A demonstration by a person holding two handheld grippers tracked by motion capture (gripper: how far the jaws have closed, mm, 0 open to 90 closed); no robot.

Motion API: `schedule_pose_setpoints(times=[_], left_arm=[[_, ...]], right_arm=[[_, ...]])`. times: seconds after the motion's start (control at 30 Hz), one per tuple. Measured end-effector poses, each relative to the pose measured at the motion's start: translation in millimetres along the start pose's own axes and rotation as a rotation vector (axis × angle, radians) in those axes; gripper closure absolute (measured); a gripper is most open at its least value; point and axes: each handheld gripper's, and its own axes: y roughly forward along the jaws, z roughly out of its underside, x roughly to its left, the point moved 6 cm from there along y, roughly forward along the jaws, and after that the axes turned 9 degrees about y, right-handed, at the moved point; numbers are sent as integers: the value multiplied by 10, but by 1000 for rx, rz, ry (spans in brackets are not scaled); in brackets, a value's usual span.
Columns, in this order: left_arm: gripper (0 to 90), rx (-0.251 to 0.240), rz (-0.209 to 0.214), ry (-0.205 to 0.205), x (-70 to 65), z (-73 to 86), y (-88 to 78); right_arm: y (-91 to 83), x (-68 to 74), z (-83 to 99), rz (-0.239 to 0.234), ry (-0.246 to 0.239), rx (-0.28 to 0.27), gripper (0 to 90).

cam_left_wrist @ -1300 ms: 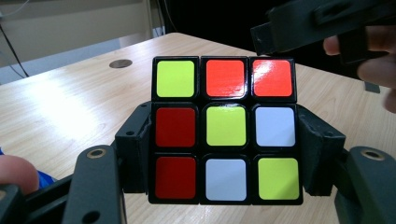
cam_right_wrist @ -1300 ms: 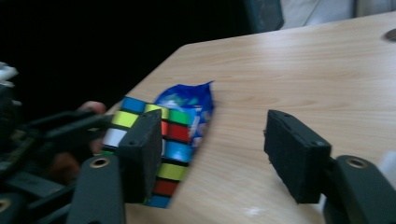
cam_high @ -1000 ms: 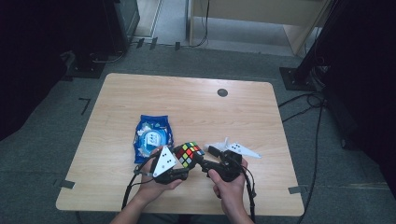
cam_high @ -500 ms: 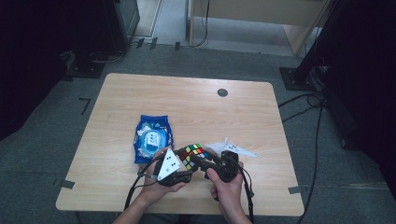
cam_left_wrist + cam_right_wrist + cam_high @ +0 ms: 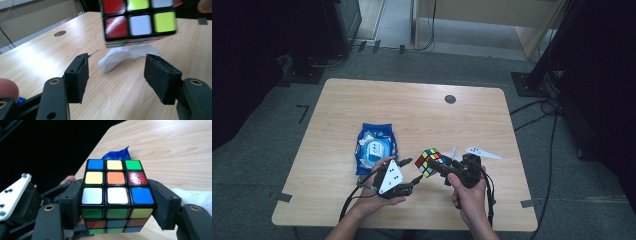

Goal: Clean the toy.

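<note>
A scrambled Rubik's cube (image 5: pixel 428 157) hangs just above the table near its front edge. My right gripper (image 5: pixel 436 167) is shut on it, its jaws having just been closing onto the cube's two sides. In the right gripper view the black pads (image 5: pixel 75 197) press the cube (image 5: pixel 116 182) left and right, around my right gripper (image 5: pixel 117 202). My left gripper (image 5: pixel 413 171) stands open just left of the cube with nothing between its jaws. In the left gripper view the cube (image 5: pixel 138 21) floats above and beyond my left gripper (image 5: pixel 117 75).
A blue packet (image 5: pixel 374 147) lies left of the cube on the wooden table (image 5: pixel 412 110). A crumpled white tissue (image 5: pixel 125 55) sits under the cube. A round cable hole (image 5: pixel 450 99) is at the far side. Dark floor and cables surround the table.
The cube has moved a little to the right and away from the left gripper, carried in the right gripper. The left gripper now stands apart from it.
</note>
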Motion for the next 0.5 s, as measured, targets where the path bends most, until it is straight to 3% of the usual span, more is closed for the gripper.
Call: schedule_pose_setpoints(times=[0.13, 0.33, 0.5], left_arm=[[356, 3, -2, 20, -4, 1, -9], [333, 16, 3, 26, -31, 7, -5], [329, -8, 6, 31, -67, -44, -10]], right_arm=[[66, 23, 66, -9, -7, 51, 347], [100, 58, 87, -4, -52, 73, 346], [128, 44, 109, -8, -43, 102, 335]])
